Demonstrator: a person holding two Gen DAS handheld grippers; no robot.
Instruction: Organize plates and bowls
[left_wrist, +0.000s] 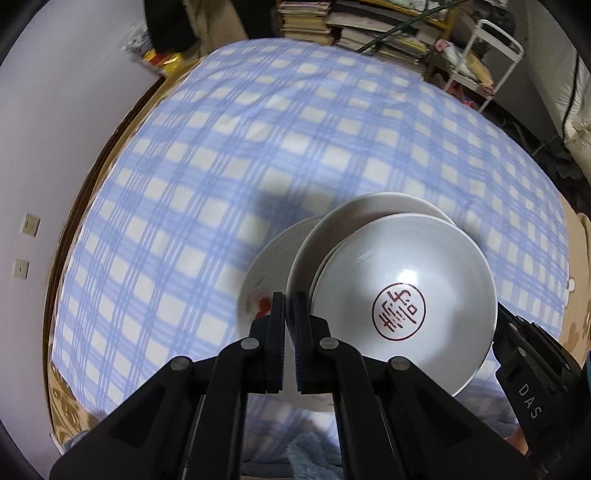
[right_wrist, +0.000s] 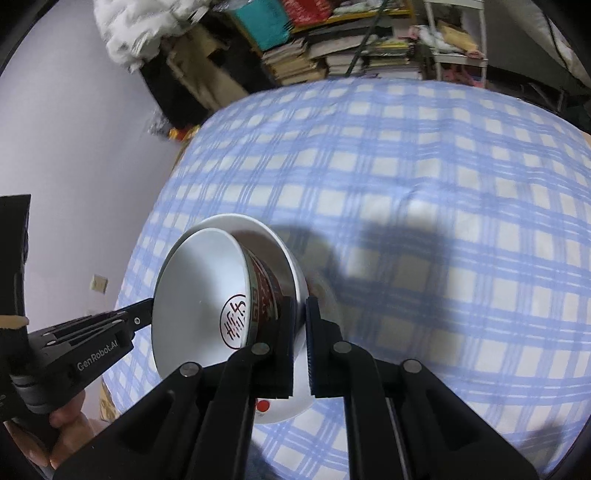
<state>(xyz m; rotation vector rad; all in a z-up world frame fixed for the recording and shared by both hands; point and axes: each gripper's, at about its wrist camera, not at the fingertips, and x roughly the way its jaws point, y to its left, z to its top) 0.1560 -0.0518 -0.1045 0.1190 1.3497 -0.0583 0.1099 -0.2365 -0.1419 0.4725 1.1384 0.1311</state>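
A stack of white dishes hangs above a blue-and-white checked cloth (left_wrist: 258, 147), gripped from both sides.

In the left wrist view the left gripper (left_wrist: 290, 306) rises from the bottom centre of the frame. Its jaws are closed almost together, pinching the rim of the plate (left_wrist: 325, 236) that sits second in the stack. Nested in that plate, right of centre, is a bowl (left_wrist: 436, 266) with a round red seal mark on its floor. Behind and left of the jaws a lower plate (left_wrist: 266, 266) shows, with a red patch on its surface. The right gripper's black body reaches in from the lower right edge to the bowl's rim.

In the right wrist view the right gripper (right_wrist: 299, 314) comes up from the bottom centre, jaws nearly shut on the plate's rim (right_wrist: 291, 266), with the white edge showing in the narrow gap between the pads. The bowl (right_wrist: 199, 280) lies tilted in the plate at centre left, its red and green patterned outer wall just beside the left pad. The left gripper (right_wrist: 142, 315), held by a hand (right_wrist: 62, 417) at the lower left, meets the bowl's far rim.

Books and a white rack (left_wrist: 491, 59) crowd the top of the frame behind the cloth.
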